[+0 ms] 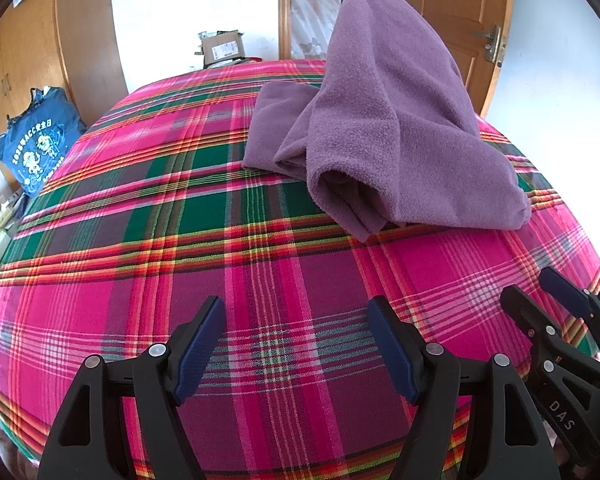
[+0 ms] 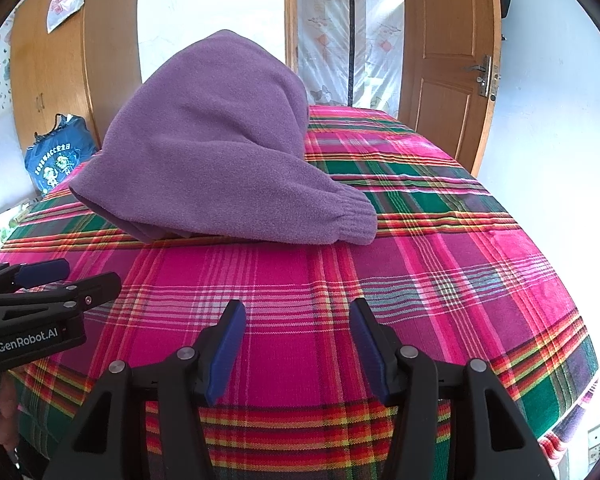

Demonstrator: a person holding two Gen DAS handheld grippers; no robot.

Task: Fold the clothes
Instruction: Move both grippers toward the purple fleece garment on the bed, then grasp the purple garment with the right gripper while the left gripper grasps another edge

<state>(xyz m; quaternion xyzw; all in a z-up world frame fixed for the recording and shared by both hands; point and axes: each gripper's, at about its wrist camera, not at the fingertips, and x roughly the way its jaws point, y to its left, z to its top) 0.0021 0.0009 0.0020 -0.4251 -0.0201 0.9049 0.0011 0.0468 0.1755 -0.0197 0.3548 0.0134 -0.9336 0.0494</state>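
Plaid bedcover (image 1: 148, 208) is lying flat under my view; I'm hovering the left gripper (image 1: 296, 344) and right gripper (image 2: 298, 350) agape and empty, squared toward the rumpled purple fleece top (image 1: 388, 120) heaped at one o'clock.

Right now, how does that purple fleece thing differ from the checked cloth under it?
The purple fleece garment is plain, fuzzy and heaped in a rumpled mound; the plaid bedcover is striped pink, green and red, smooth, and spread flat. The garment covers only part of the bedcover. Neither is held: both grippers are open and empty.
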